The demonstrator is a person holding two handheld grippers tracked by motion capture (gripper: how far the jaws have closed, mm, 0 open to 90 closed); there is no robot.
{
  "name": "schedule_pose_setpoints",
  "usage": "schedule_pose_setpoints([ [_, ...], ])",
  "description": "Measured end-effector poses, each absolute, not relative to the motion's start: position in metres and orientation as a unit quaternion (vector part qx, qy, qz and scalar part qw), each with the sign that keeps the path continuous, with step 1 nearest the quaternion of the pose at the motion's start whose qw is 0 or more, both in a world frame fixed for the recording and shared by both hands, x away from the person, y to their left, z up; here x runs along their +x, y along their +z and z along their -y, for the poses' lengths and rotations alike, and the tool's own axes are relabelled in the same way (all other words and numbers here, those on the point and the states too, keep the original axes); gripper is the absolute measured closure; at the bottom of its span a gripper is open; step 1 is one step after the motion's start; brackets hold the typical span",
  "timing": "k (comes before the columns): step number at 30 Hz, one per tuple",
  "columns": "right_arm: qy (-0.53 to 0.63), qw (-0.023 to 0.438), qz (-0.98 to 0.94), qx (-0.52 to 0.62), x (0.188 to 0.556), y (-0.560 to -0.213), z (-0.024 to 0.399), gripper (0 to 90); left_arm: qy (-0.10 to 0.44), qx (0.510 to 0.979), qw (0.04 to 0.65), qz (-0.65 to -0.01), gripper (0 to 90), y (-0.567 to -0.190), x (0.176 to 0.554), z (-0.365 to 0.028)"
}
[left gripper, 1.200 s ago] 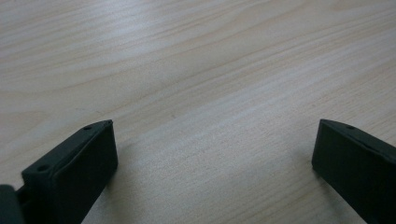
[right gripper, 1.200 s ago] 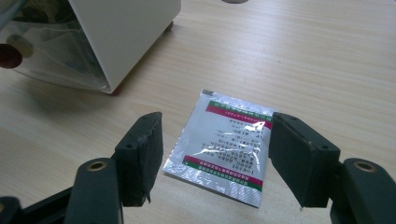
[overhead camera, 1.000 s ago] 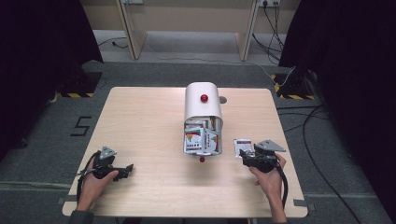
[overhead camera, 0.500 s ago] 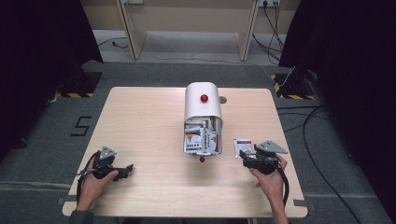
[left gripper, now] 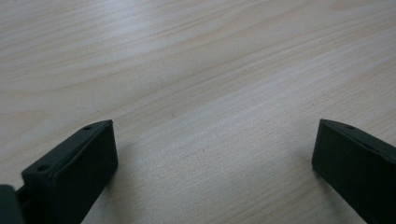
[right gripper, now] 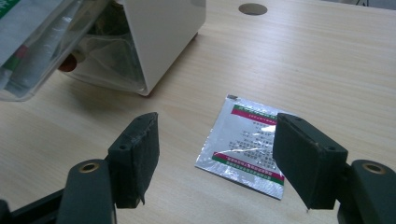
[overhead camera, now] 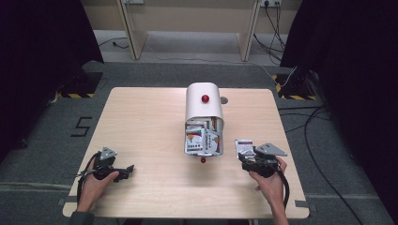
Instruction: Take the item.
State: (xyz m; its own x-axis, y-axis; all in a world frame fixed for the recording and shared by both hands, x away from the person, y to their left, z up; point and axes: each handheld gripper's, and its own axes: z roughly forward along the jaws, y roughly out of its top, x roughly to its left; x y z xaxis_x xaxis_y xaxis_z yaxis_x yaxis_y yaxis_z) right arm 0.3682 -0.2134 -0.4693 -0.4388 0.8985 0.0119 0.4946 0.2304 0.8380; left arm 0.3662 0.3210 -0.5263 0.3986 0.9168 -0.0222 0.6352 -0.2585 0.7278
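Left to right across the table [overhead camera: 141,117]. Near left: the left gripper [overhead camera: 126,171] rests low over bare wood, its jaws spread wide with nothing between them, well apart from everything else; it appears idle.

Centre: a white round-topped box [overhead camera: 202,101] with a red knob lies with its open end toward the near edge. A clear drawer [overhead camera: 202,142] stands pulled out of that end, packed with sachets; a second red knob sits at its near front.

Near right: one foil sachet [right gripper: 245,144] with green and red bands lies flat on the wood, just right of the drawer and apart from it. The right gripper [right gripper: 217,156] is low at its near side, jaws wide and gripping nothing; one jaw stands in front of the sachet's right edge, and whether it touches cannot be told.

Judgement of progress: the box is open and a single sachet is out. Grasping that sachet appears to be the step in hand, not yet done. The drawer remains full and open.
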Motion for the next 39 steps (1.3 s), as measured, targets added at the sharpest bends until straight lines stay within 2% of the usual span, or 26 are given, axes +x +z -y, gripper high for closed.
schedule_pose_setpoints([
  [39,0.403,0.244,-0.756,0.454,0.347,-0.475,0.212,30.7,0.208,0.766,0.337,-0.507,0.0,-0.526,0.366,-0.321],
])
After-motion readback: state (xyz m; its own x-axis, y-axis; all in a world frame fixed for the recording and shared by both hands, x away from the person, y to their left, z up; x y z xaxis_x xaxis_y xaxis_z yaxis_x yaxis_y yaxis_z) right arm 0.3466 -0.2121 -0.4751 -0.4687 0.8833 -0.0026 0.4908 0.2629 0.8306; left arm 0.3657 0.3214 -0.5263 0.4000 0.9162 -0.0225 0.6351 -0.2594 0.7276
